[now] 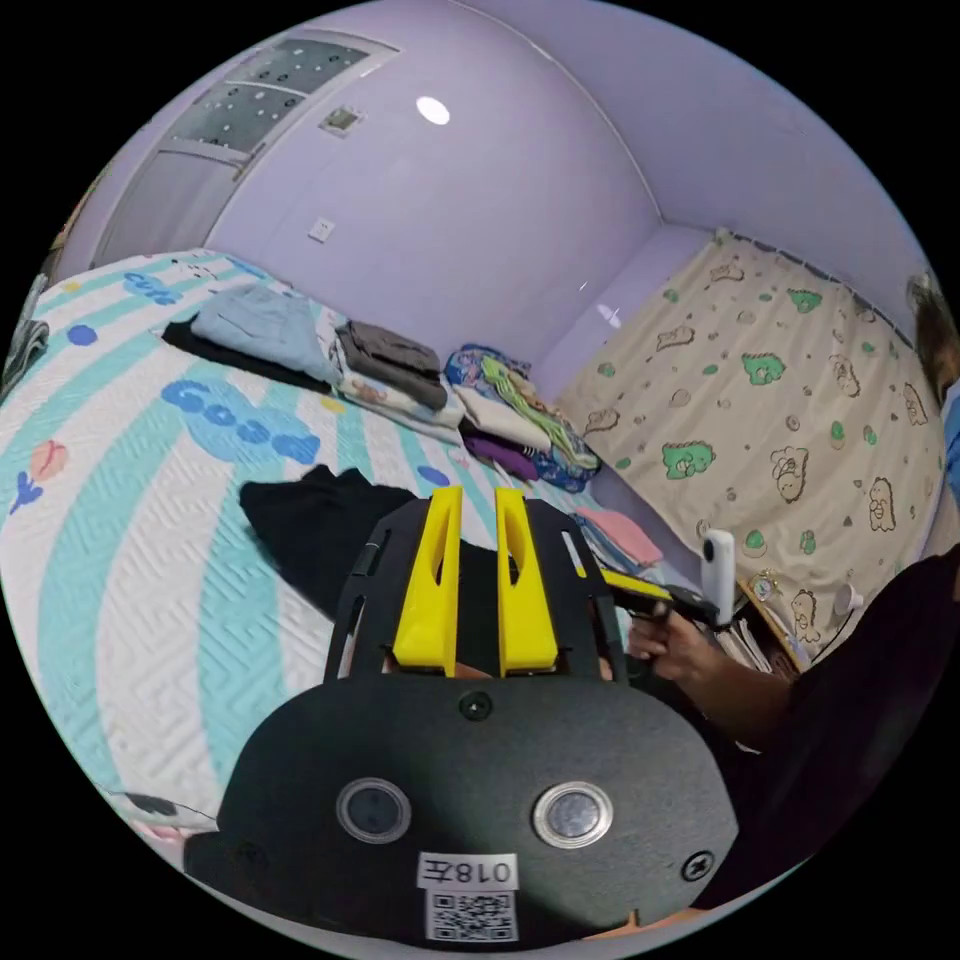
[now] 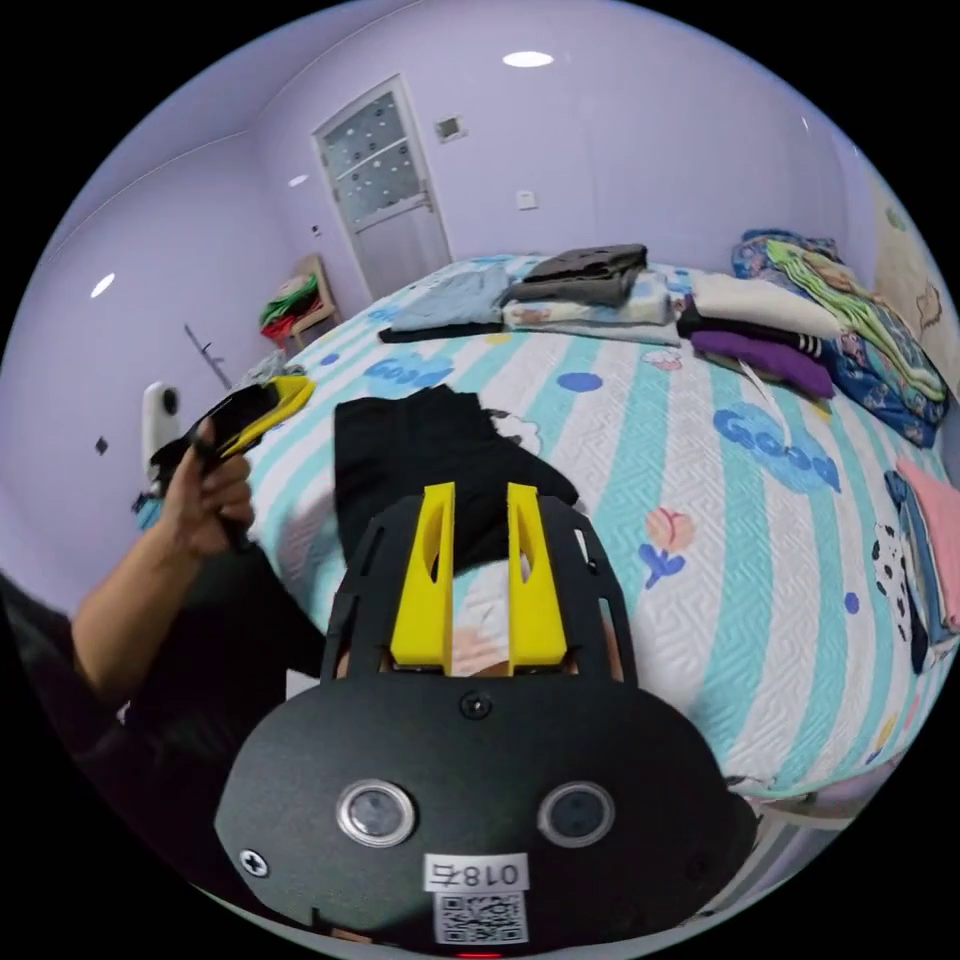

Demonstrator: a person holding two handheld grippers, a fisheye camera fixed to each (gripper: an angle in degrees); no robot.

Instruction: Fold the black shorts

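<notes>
The black shorts point(image 1: 320, 520) lie in a flat, compact heap on the striped bedspread point(image 1: 130, 560), near the bed's edge. My left gripper point(image 1: 478, 495) hovers above the near part of them, open, with nothing between its yellow jaws. In the right gripper view the shorts point(image 2: 430, 450) lie just beyond my right gripper point(image 2: 480, 492), which is also open and empty. A hand holds the right gripper point(image 1: 640, 590) off the bed's side in the left gripper view. The left gripper point(image 2: 255, 405) is raised in a hand beside the bed in the right gripper view.
Stacks of folded clothes point(image 2: 590, 285) line the far side of the bed, with a purple and white pile point(image 2: 760, 340) and a bright blanket point(image 2: 860, 320) beside them. Pink and blue garments point(image 2: 930, 540) lie at the bed's edge. A patterned curtain point(image 1: 790, 420) hangs nearby, and a door point(image 2: 385, 190) stands beyond.
</notes>
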